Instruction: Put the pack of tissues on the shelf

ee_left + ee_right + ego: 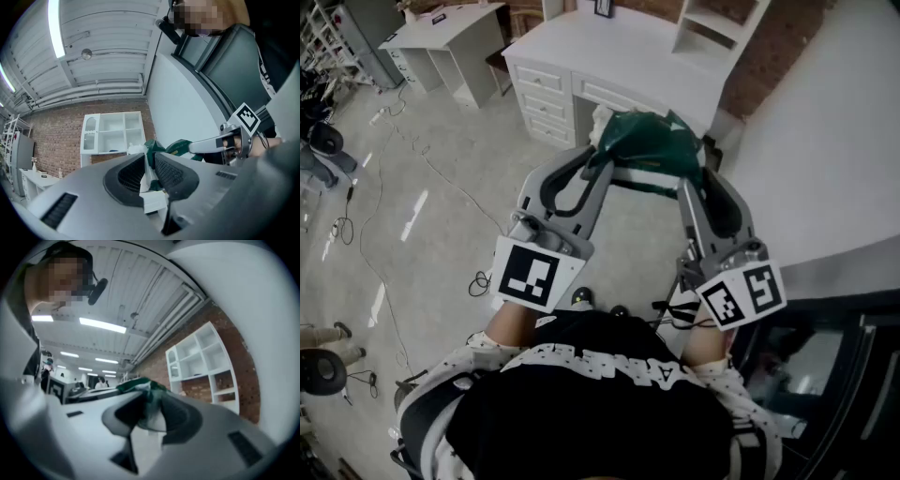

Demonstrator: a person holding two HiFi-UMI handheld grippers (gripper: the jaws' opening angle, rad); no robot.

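The pack of tissues (652, 141) is a soft green and white pack held up in the air between both grippers, in front of the white desk. My left gripper (602, 161) is shut on its left end; the green and white wrap (151, 161) is pinched between the ribbed pads. My right gripper (692, 180) is shut on the right end, with the wrap (149, 404) bunched between its jaws. The white shelf unit (112, 133) stands against the brick wall ahead; in the right gripper view the shelf unit (206, 364) is at the right.
A white desk (609, 66) with drawers lies ahead, and a second white table (441, 42) stands at the far left. Cables trail over the grey floor (412, 216). A white wall (825, 141) rises close on the right, with a dark glass panel (825, 375) below it.
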